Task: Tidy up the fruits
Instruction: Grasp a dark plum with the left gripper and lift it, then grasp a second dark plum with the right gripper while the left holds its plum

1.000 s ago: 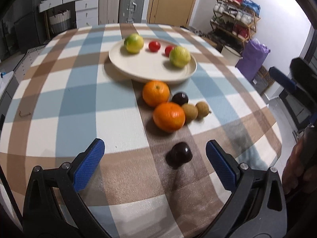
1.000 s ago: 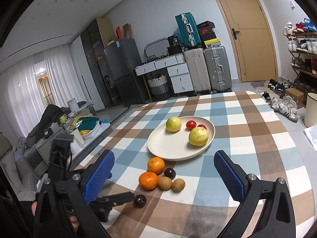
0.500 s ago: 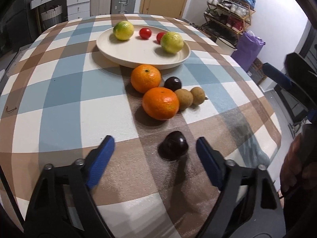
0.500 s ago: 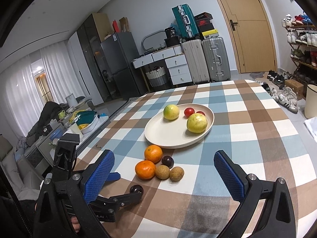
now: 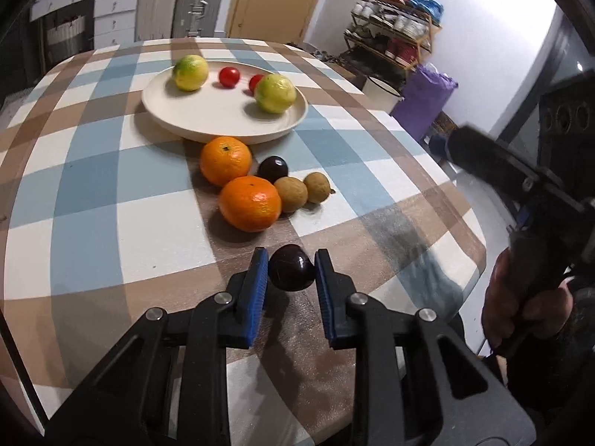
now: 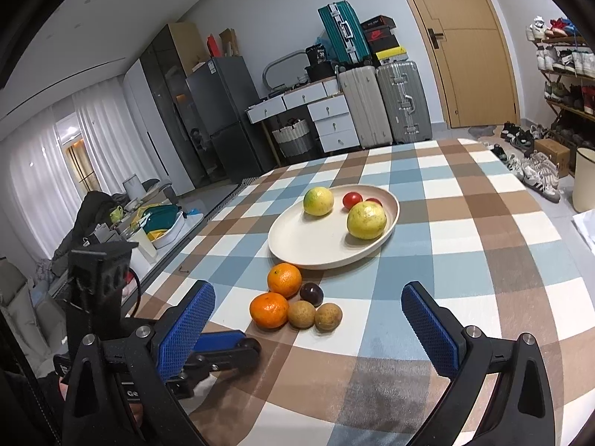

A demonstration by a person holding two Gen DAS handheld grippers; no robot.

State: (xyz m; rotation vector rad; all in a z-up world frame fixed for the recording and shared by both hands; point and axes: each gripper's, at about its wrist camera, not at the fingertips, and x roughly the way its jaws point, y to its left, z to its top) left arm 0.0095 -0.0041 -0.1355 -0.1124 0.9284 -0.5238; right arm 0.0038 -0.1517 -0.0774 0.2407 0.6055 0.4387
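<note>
My left gripper (image 5: 291, 260) is shut on a small dark round fruit (image 5: 292, 273) that rests on the checked tablecloth near the table's front edge. Just beyond it lie two oranges (image 5: 250, 203), a second dark fruit (image 5: 273, 169) and two brown round fruits (image 5: 290, 194) in a tight cluster. Farther back, a cream plate (image 5: 223, 119) holds two yellow-green citrus fruits (image 5: 276, 93) and two small red tomatoes (image 5: 228, 76). My right gripper (image 6: 306, 295) hangs open above the table, nothing between its fingers. In the right wrist view the left gripper (image 6: 223, 345) hides the held fruit.
The round table's edge (image 5: 468, 200) curves close on the right, where a person's hand (image 5: 520, 297) holds the right gripper. Beyond the table stand a shoe rack (image 5: 394, 33), a purple bag (image 5: 424, 100), suitcases (image 6: 386, 104) and a door (image 6: 472, 44).
The left gripper's jaws have come together from wide open onto the dark fruit, and the gripper has tilted down closer to it. The right gripper has held its place, still open.
</note>
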